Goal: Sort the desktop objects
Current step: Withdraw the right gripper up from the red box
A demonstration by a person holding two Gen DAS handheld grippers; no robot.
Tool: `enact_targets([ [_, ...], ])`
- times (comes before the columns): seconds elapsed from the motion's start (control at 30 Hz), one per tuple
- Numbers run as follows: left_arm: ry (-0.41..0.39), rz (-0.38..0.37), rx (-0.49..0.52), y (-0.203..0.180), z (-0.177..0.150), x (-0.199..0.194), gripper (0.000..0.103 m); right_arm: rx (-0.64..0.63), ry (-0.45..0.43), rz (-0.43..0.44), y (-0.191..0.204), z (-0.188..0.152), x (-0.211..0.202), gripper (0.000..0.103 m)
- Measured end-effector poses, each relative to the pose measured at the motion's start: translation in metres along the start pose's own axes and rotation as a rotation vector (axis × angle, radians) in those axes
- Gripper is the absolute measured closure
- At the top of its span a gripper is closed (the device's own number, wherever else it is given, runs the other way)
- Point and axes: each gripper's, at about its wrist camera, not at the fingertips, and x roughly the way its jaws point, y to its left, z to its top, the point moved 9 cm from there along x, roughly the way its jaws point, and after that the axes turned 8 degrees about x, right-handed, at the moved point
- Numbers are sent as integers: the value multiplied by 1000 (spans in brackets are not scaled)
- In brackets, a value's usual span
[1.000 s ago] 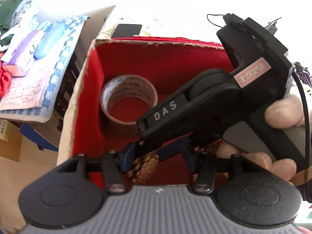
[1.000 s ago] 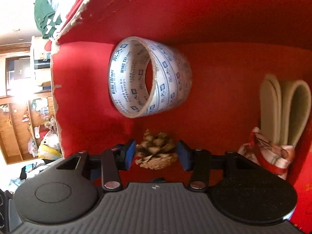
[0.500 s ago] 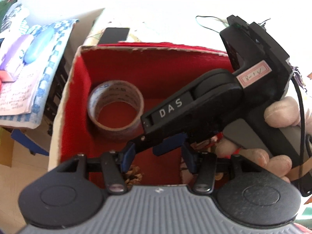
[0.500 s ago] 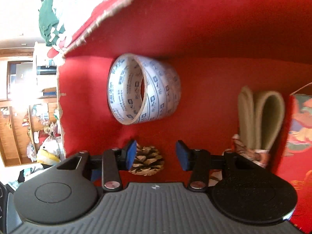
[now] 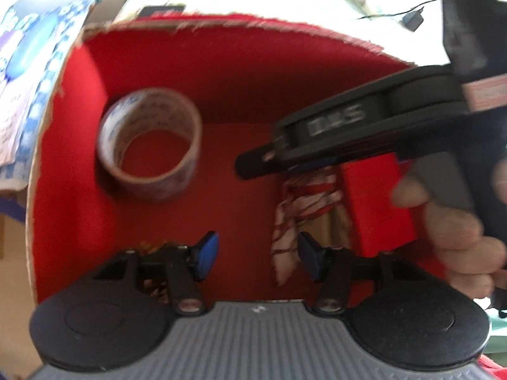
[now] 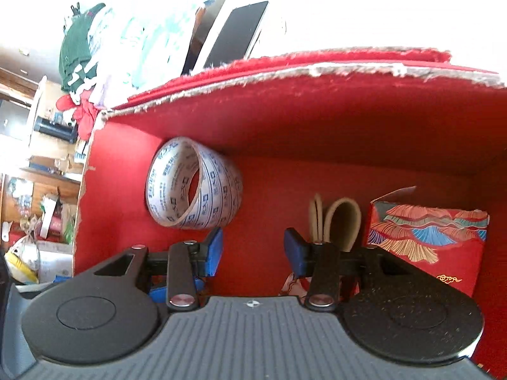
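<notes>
A: How are the tools seen?
B: The left tool (image 5: 255,261) and right tool (image 6: 252,251) are spread apart, nothing gripped.
A: And beyond them?
B: The tape roll (image 6: 193,186) is lying in the red box (image 6: 317,117); a patterned carton (image 6: 427,242) is standing at its right.

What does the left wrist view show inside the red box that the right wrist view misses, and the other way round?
Only left wrist: the right gripper reaching over the box, the hand holding it, a pinecone behind the left finger. Only right wrist: the phone beyond the box, a folded beige strip. Both: tape roll, red box, patterned carton, both grippers open.
</notes>
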Motion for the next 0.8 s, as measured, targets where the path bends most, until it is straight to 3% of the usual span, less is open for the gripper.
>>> enact_targets([
  [0.23,28,32,-47,12,-4,3,40,18,-94,34,0,8,-5,57],
  [0.47,27,79,-49,25,-5,2,37,39,-116,49,8,10,-6,57],
  [0.8,-30,124,-44,22,0,-19,33,-44,-124,39,22,4,-17,57],
])
